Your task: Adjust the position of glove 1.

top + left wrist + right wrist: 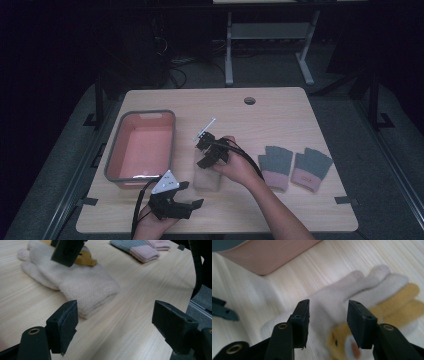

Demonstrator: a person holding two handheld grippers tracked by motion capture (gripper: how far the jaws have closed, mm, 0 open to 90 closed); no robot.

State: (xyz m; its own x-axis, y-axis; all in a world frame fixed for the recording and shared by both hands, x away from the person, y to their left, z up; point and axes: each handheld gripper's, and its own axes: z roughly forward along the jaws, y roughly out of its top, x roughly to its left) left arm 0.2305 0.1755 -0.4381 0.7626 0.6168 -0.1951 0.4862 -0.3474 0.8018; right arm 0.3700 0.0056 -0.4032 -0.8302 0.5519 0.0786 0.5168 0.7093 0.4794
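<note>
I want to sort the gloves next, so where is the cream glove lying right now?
In the high view the cream glove lies mid-table, between the pink bin on its left and the grey-and-pink gloves on its right, under the right gripper.

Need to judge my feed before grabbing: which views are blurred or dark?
High view: dim, dark surroundings, cream glove faint. Right gripper view: glove motion-blurred, right tongs sharper. Left gripper view: glove clear, left tongs soft.
</note>
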